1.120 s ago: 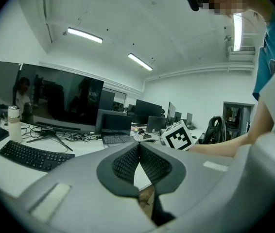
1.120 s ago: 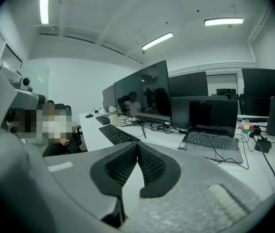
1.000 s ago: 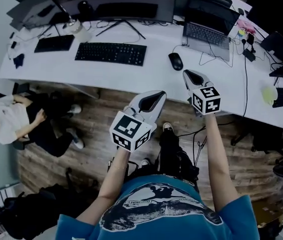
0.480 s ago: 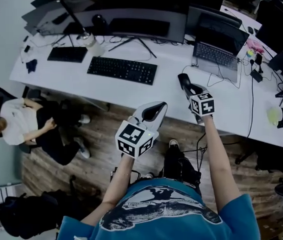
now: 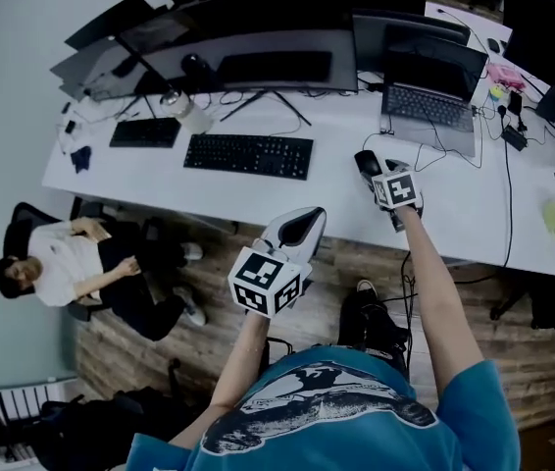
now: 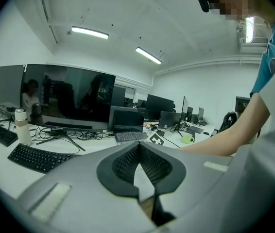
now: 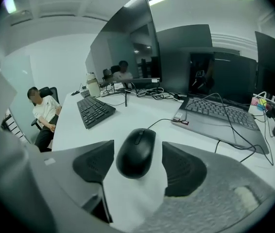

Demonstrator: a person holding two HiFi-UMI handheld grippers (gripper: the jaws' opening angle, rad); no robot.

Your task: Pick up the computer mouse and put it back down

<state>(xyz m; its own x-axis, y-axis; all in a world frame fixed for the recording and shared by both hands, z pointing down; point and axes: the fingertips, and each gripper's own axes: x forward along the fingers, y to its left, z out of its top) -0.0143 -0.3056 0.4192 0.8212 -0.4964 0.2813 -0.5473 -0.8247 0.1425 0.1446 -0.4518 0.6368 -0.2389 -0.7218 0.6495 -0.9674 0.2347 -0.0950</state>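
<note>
The black computer mouse (image 7: 136,152) lies on the white desk (image 5: 327,199), its cable running toward the laptop. My right gripper (image 7: 138,149) is lowered around it, one pad on each side, with a thin gap at both. Its jaws have just been opening and stand open with the mouse between them. In the head view the right gripper (image 5: 368,167) reaches over the desk's front edge and half covers the mouse (image 5: 364,159). My left gripper (image 5: 307,216) hangs in front of the desk over the wooden floor, its pads (image 6: 149,161) meeting at the tip, shut and empty.
A black keyboard (image 5: 249,155) lies left of the mouse, and an open laptop (image 5: 432,106) with trailing cables behind it to the right. A wide monitor (image 5: 248,37), a bottle (image 5: 193,116) and a second keyboard (image 5: 146,131) stand further back. A person (image 5: 72,263) sits at the left.
My right gripper has moved forward and down from the desk's edge to the mouse, and its jaws have spread around it. The left gripper has stayed in front of the desk.
</note>
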